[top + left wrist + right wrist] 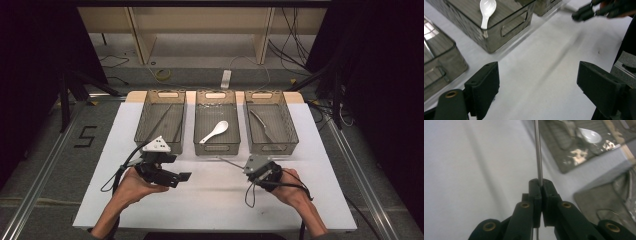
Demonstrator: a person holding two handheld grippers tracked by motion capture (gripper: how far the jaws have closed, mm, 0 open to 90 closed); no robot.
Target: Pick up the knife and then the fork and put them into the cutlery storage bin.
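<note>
Metal, thin and straight, the rod (538,150) is sitting pinched between the jaws of the right gripper (540,182), which are pressing together on it with only the rod keeping them apart. In the high view the right gripper (248,166) is hovering over the white table (210,200) just in front of the middle basket (216,145), and the rod (231,161) is sticking out from its tip toward that basket's front right corner. A hand (292,190) is gripping the tool from behind, with a cable looping below it.

The left gripper (187,176) is hanging in front of the left basket (161,122), well to the left of the middle basket, held in the other hand (132,186). Its jaws are standing wide apart, with nothing between them but bare table; the left gripper (537,82) is facing the middle basket's near corner.

Inside the middle basket a white spoon (215,131) is lying at a slant, its bowl toward the far right. The right basket (270,125), just beside the middle one, is holding a metal utensil (261,122) lying lengthwise. The left basket is holding thin dark sticks (167,120), too faint to make out more.
</note>
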